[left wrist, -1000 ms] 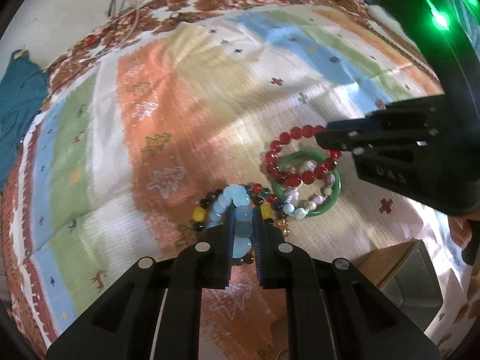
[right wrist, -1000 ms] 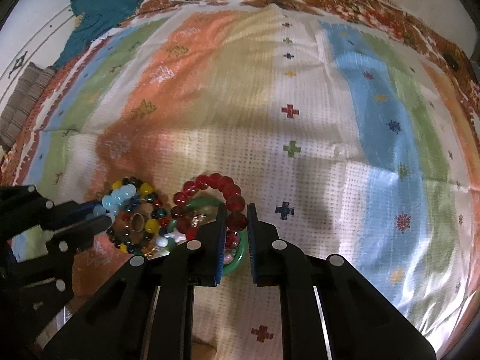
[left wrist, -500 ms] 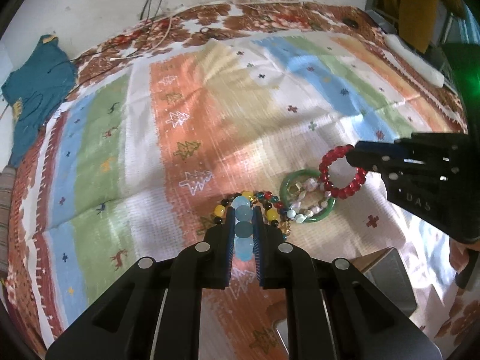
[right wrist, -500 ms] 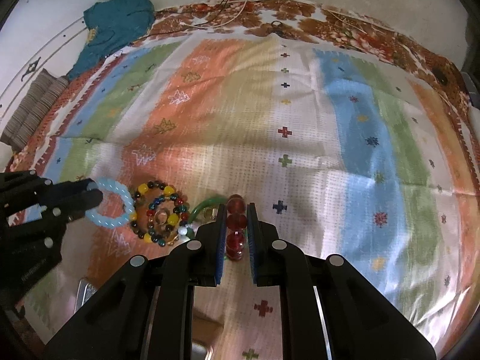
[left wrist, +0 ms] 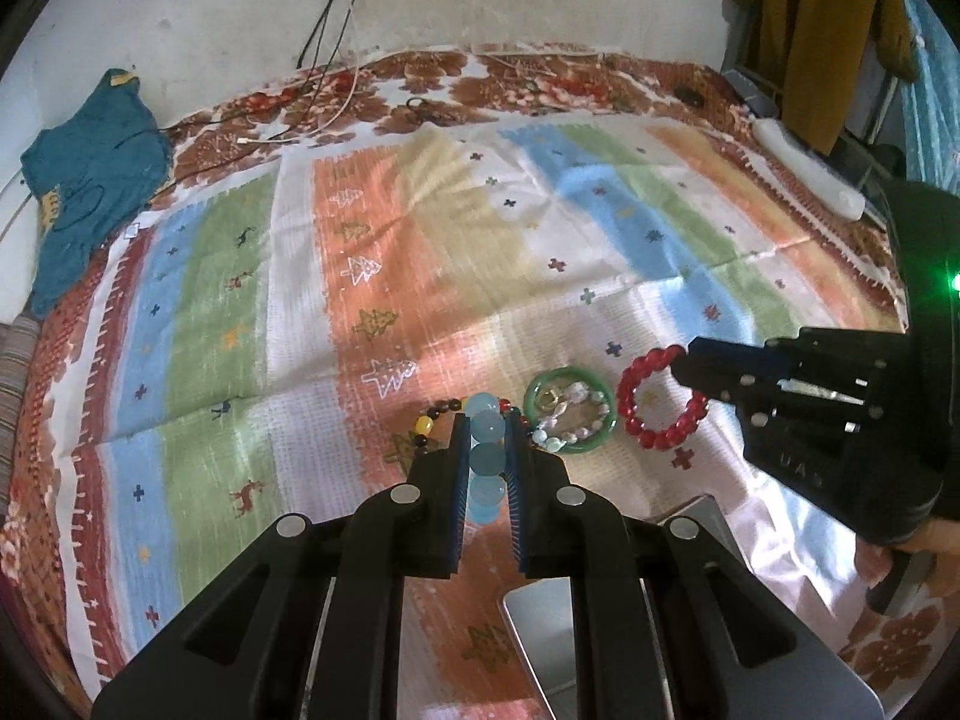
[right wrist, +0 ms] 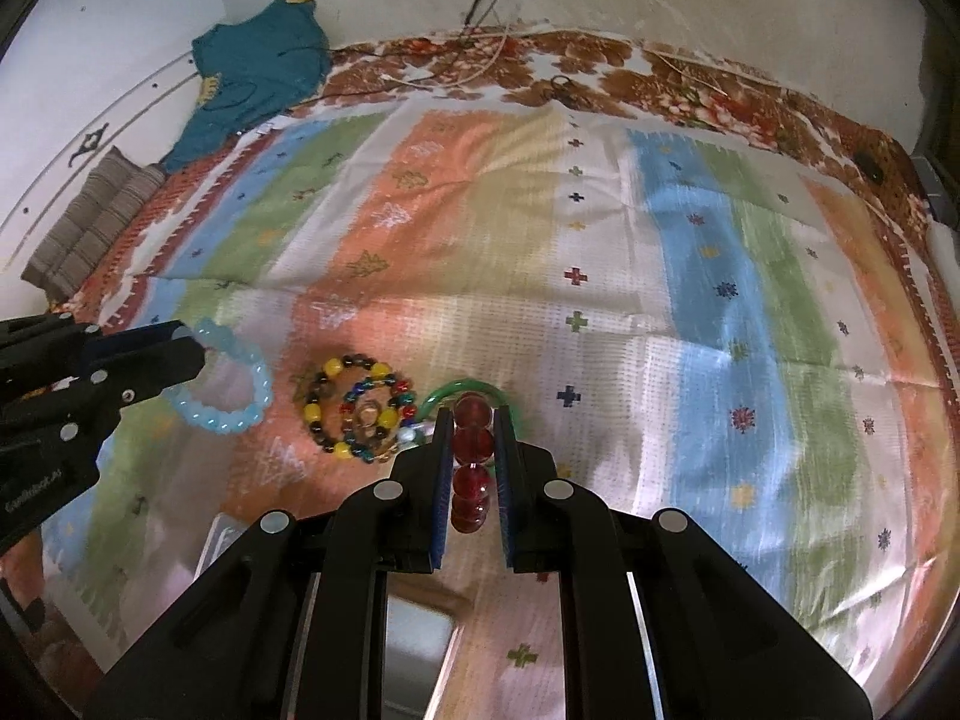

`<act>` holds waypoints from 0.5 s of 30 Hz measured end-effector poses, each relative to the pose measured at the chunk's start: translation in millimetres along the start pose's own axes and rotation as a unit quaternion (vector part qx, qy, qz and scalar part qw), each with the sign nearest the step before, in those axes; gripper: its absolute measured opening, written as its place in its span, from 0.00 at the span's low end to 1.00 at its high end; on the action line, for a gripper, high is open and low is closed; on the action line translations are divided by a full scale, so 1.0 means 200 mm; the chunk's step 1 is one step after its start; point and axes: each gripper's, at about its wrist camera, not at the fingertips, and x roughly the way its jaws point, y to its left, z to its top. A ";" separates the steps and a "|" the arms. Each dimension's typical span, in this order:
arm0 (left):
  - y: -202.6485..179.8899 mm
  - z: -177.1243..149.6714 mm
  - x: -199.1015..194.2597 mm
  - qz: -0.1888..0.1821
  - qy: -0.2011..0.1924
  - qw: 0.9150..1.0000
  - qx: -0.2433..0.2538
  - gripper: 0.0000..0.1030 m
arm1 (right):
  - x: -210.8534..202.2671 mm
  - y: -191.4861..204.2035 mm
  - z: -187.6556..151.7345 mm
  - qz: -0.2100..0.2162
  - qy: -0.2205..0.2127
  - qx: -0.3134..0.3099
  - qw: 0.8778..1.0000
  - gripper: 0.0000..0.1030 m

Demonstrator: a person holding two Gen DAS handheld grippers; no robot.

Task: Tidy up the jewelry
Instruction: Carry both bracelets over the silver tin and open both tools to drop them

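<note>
My left gripper (left wrist: 486, 426) is shut on a light blue bead bracelet (left wrist: 485, 462) and holds it above the striped cloth; it also shows in the right wrist view (right wrist: 225, 384). My right gripper (right wrist: 472, 420) is shut on a red bead bracelet (right wrist: 471, 462), also seen hanging in the left wrist view (left wrist: 657, 399). On the cloth lie a multicoloured bead bracelet (right wrist: 360, 408), a green bangle (left wrist: 570, 417) and a pale bead bracelet (left wrist: 573, 420) inside the bangle.
A grey metal tray (left wrist: 690, 648) lies near me below the grippers, also in the right wrist view (right wrist: 414, 648). A teal garment (left wrist: 90, 180) lies at the far left. Cables (left wrist: 336, 90) run along the wall. A folded striped cloth (right wrist: 90, 222) sits at the left.
Both grippers have risen and pulled back from the pile, lifting the light blue and the red bracelets clear of the cloth. The other jewelry stays on the cloth.
</note>
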 end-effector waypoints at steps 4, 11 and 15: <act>-0.02 -0.02 -0.05 -0.008 -0.006 1.000 -0.002 0.11 | -0.06 0.03 -0.02 0.003 -0.008 -0.005 1.000 0.14; -0.06 -0.07 -0.11 -0.012 -0.013 1.000 0.002 0.11 | -0.14 0.07 -0.06 0.003 -0.021 -0.013 1.000 0.14; -0.08 -0.10 -0.15 -0.012 -0.018 1.000 0.005 0.11 | -0.18 0.09 -0.09 0.004 -0.028 -0.017 0.999 0.14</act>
